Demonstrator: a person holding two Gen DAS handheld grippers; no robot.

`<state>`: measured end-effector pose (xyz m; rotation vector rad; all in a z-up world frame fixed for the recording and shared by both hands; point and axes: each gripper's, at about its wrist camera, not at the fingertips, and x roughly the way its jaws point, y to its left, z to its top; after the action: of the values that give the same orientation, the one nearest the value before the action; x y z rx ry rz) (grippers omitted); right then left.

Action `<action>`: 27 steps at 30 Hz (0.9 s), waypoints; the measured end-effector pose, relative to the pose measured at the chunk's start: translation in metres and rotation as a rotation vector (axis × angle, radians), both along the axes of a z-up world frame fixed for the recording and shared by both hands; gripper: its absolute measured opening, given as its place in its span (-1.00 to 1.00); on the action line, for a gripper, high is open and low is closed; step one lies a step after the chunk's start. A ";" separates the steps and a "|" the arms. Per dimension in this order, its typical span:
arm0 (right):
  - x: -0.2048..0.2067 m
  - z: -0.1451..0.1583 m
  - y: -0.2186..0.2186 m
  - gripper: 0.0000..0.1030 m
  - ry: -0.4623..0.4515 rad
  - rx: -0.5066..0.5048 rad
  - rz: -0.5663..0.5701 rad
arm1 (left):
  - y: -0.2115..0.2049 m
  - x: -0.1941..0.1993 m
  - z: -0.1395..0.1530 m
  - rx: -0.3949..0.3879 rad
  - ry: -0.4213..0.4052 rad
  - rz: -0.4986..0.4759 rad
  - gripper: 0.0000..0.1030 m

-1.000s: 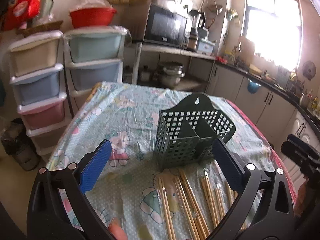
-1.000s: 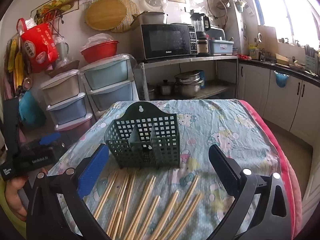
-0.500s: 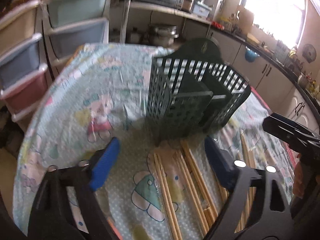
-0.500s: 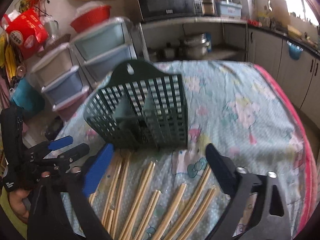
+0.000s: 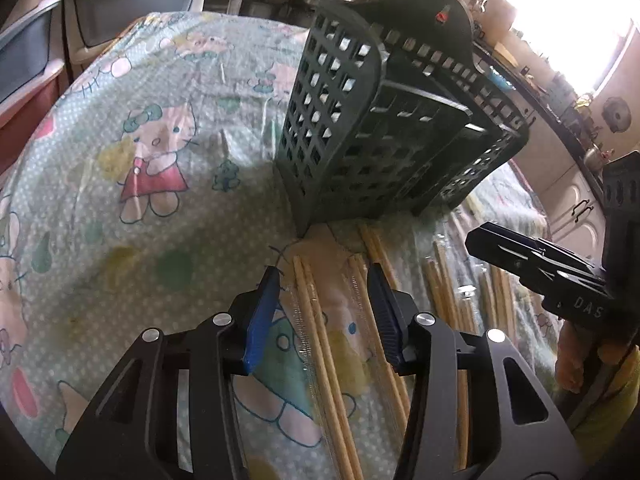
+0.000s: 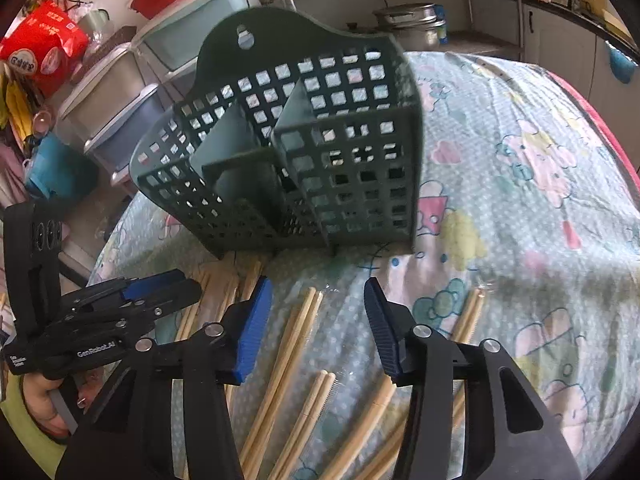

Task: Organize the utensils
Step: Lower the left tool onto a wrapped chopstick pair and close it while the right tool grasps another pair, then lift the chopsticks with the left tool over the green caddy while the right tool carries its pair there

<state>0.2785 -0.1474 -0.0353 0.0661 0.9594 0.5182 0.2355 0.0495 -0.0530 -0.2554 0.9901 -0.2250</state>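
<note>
Claws (image 5: 324, 312) lower, over chopsticks (image 5: 320, 344)

blown-out window (image 5: 568, 20) glare, fisheye warp

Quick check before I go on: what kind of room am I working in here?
Most likely a home kitchen: steel pots on a low shelf, white base cabinets under a dark counter, and stacked plastic drawers beside a table with a cartoon-print cloth.

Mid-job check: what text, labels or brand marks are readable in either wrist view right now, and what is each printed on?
"GenRobot.AI": white print on the left gripper, body seen in the right wrist view.
"DAS": cut-off white letters on the right gripper, body seen in the left wrist view.
Red bag: white characters, too blurred to read.
Green utensil basket: no text.
</note>
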 end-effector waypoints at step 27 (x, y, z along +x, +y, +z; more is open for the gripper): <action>0.024 -0.028 0.006 -0.75 0.079 -0.011 -0.023 | 0.015 0.013 -0.005 0.012 -0.001 0.012 -0.90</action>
<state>0.3022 -0.1414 -0.0636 0.0875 1.0372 0.4920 0.2481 0.0643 -0.0578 -0.2498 0.9880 -0.2080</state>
